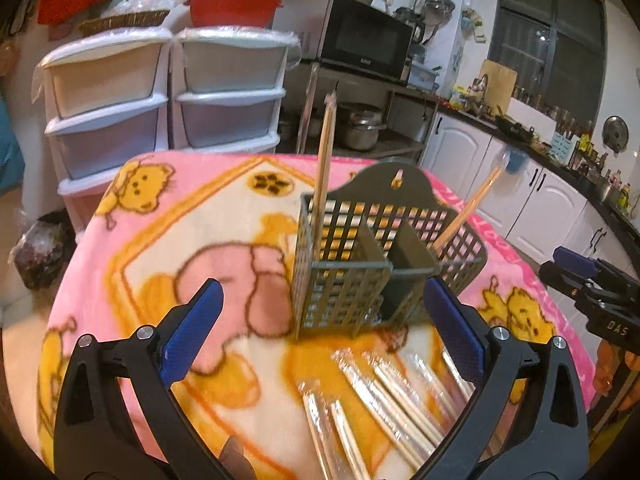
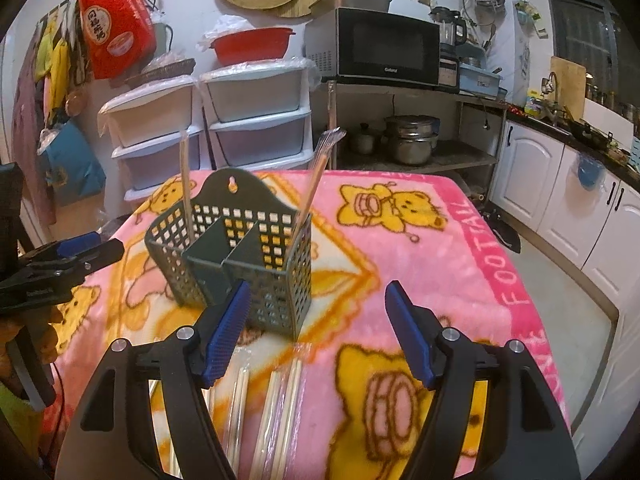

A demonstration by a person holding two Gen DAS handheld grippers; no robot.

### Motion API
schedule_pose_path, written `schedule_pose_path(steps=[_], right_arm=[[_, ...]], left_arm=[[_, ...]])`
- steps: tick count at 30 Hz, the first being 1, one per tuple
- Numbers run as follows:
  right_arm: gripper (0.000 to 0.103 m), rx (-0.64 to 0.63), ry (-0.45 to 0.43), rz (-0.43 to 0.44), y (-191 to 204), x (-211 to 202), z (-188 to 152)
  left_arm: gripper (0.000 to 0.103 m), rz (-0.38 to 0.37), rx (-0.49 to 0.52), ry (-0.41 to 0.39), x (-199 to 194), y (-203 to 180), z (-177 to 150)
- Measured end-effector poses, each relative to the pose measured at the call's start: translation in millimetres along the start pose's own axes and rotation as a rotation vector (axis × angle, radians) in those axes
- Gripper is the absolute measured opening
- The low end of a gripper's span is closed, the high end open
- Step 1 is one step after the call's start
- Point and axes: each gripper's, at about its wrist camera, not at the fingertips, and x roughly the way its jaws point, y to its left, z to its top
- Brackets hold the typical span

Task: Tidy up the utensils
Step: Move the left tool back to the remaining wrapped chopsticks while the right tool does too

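Right wrist view: both grippers, left (image 1: pixel 320 328) and right (image 2: pixel 318 332), gape empty near the slotted utensil holder (image 2: pixel 248 264), wrapped chopsticks (image 2: pixel 280 404) lying below.

We see both views lit by warm indoor light from above, bright enough that the pink blanket (image 1: pixel 208 208) glows orange-yellow. The window (image 1: pixel 548 32) at upper right of the left wrist view is dark, so no daylight enters. Shadows are soft and short beneath the slotted holder (image 2: pixel 240 264). Glare flashes off the wrapped chopsticks (image 1: pixel 384 392) in the lower centre, which are smeared by motion blur there; the right wrist view is sharper. Fisheye distortion bends the drawers (image 1: pixel 108 92) and cabinets (image 2: pixel 560 196) toward the edges, and black vignetting fills all four corners. The microwave (image 2: pixel 384 50) door reflects little.
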Motion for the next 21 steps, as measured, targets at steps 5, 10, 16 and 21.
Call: schedule_pose_path(steps=[5, 10, 16, 21], right_arm=[[0.067, -0.017, 0.023, 0.017, 6.3, 1.8, -10.6], [0.067, -0.027, 0.05, 0.039, 11.9, 5.8, -20.1], [0.064, -0.036, 0.083, 0.066, 18.8, 11.0, -30.2], [0.059, -0.043, 0.118, 0.084, 24.5, 17.1, -40.5]], left_arm=[[0.093, 0.003, -0.007, 0.033, 4.3, 3.0, -14.5], [0.092, 0.02, -0.028, 0.087, 11.8, 7.6, -26.9], [0.088, 0.01, -0.03, 0.125, 18.3, 10.9, -39.7], [0.073, -0.026, -0.053, 0.172, 26.0, 15.6, -51.8]])
